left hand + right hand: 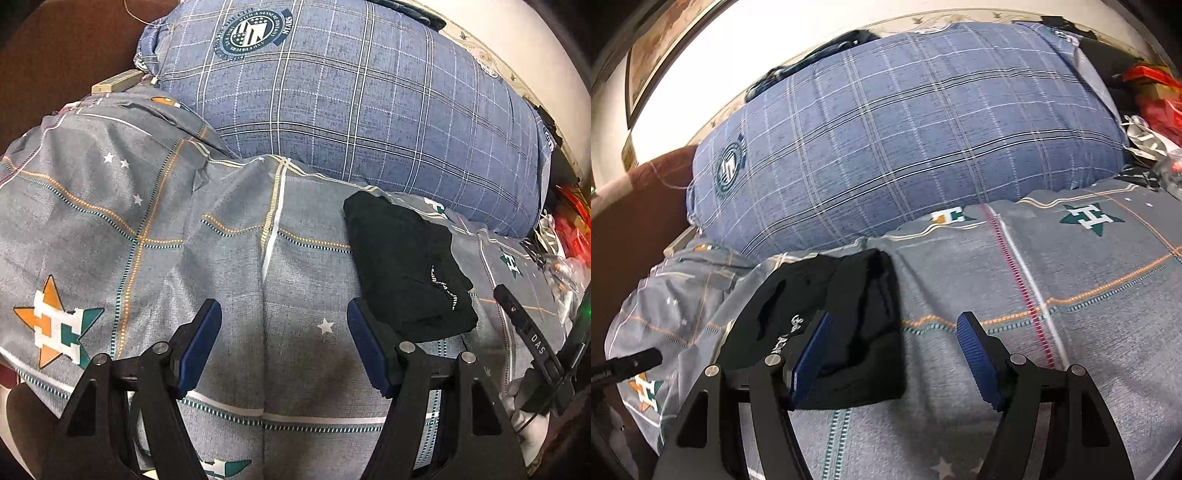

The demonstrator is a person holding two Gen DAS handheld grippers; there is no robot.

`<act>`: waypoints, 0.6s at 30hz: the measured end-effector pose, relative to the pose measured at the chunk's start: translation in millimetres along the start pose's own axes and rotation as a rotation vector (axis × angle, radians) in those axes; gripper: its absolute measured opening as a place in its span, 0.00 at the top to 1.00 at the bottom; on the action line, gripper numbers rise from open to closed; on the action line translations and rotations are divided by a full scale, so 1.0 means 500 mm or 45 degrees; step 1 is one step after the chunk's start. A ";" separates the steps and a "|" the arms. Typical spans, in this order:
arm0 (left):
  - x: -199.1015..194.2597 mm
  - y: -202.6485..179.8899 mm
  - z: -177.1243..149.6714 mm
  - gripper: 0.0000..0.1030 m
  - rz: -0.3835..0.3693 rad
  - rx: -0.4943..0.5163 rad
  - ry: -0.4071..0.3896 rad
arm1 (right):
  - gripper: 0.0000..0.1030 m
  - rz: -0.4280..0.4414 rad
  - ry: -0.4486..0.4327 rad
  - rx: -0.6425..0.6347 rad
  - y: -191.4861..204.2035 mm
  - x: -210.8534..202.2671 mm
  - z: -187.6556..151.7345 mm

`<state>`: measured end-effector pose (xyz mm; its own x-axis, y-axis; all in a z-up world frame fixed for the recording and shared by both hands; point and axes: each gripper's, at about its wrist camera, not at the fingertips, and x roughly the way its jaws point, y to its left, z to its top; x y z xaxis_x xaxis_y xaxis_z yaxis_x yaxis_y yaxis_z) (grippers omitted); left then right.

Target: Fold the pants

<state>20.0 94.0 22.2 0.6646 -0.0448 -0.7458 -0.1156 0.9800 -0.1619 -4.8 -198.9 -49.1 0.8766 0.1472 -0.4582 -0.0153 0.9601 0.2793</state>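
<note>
The black pants (410,266) lie folded into a small compact bundle on the grey star-print bedsheet (166,229). White lettering shows on the bundle's near side. My left gripper (284,314) is open and empty, just left of the bundle. My right gripper (894,325) is open and empty; the bundle (864,325) lies by its left finger (810,354), partly behind it. The tip of the right gripper (524,325) shows at the right edge of the left wrist view.
A large blue plaid pillow (351,92) lies behind the pants against the wall. Red bags and clutter (1156,103) sit at the bed's right side. A brown surface (635,229) borders the bed on the left. The sheet (1052,280) spreads right of the pants.
</note>
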 end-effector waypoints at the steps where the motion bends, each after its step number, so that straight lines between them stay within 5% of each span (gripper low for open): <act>1: 0.003 -0.003 0.002 0.32 -0.003 0.003 0.001 | 0.30 0.005 0.009 0.002 0.002 0.003 -0.002; 5: 0.034 -0.028 0.015 0.32 0.002 0.057 0.031 | 0.30 0.001 0.043 0.008 0.003 0.019 -0.008; 11: 0.046 -0.092 0.027 0.31 0.192 0.218 -0.045 | 0.30 -0.012 0.058 0.027 -0.007 0.041 -0.017; 18: 0.063 -0.136 0.004 0.31 0.270 0.297 -0.004 | 0.30 0.015 0.033 0.069 -0.027 0.044 -0.013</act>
<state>50.4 26.1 10.9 0.6460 0.1658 -0.7451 -0.0796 0.9854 0.1503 11.7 -206.8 -68.6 0.8638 0.1655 -0.4759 0.0007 0.9441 0.3297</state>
